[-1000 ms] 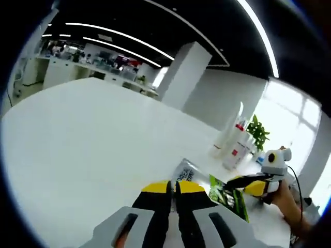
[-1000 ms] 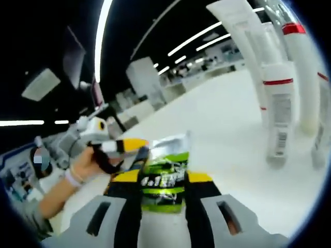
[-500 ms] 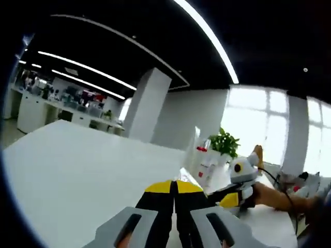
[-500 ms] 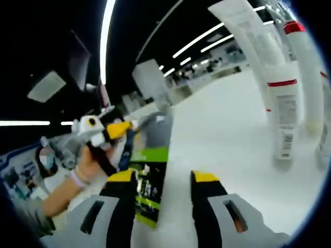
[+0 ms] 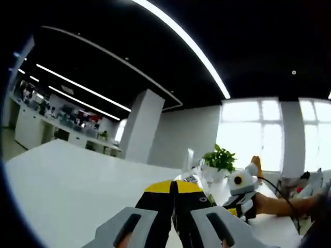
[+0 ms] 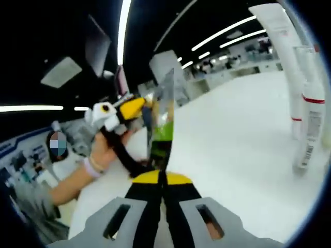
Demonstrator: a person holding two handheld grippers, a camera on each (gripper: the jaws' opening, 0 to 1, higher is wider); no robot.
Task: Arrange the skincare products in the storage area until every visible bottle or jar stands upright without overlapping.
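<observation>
In the left gripper view, the left gripper (image 5: 173,188) points out over the white table (image 5: 67,175) with its yellow-tipped jaws drawn together. Something thin seems to sit between the tips, though the view there is too poor to say for sure, so I cannot tell whether they pinch anything. Past the jaws to the right, the right gripper (image 5: 239,199) shows with a hand (image 5: 271,199) behind it, and a small potted plant (image 5: 220,157) stands further back near the windows.

In the right gripper view, the right gripper (image 6: 163,178) has its jaws closed on the bottom edge of a flat green and silver sachet (image 6: 163,124), which stands up on edge, tall and thin, above the tips. The left gripper (image 6: 129,109) comes in from the left, held by a hand (image 6: 106,150), and its yellow tip is right at the sachet's upper part, touching or nearly so. At the right edge, a group of white tubes (image 6: 302,98) with red bands stands upright on the table, well apart from the sachet.

By my reading, the tubes are already sorted: upright, side by side, none lying on another. The sachet is the piece in hand, raised on edge but held, not yet standing by itself. What is left is to set it down near the tubes so it stays up, then let go.
</observation>
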